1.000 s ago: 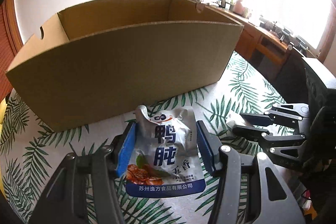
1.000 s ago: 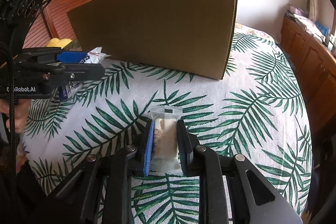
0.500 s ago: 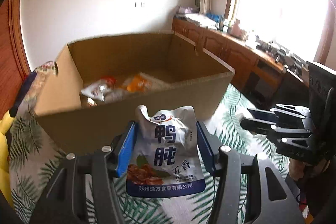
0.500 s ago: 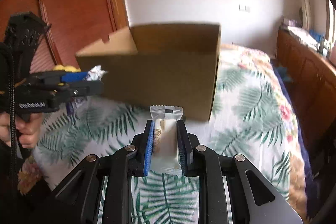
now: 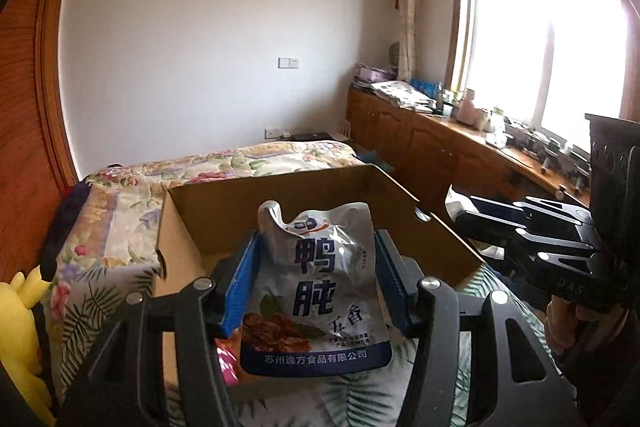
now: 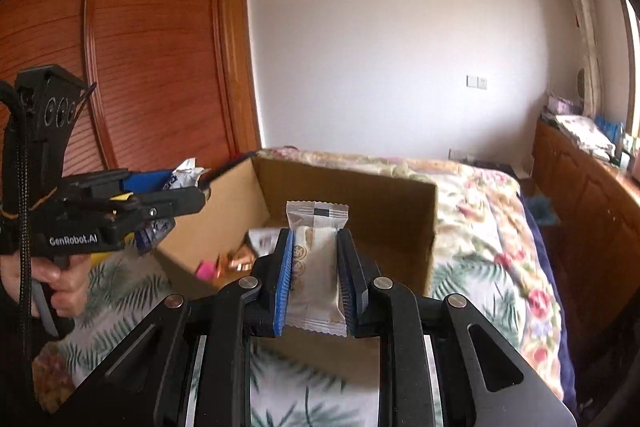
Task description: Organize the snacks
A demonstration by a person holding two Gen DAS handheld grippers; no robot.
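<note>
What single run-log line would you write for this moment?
left gripper: shut on pouch | right gripper: shut on small packet | both over open cardboard box | box: already holds snacks

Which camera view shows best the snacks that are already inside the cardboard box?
The right wrist view: it looks into the cardboard box and shows several wrappers. In the left wrist view the held pouch hides the box interior.

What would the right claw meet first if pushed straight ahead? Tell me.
Probably the open cardboard box: the right claw, shut on a white snack bar, points down toward its inside, though depth is uncertain.
</note>
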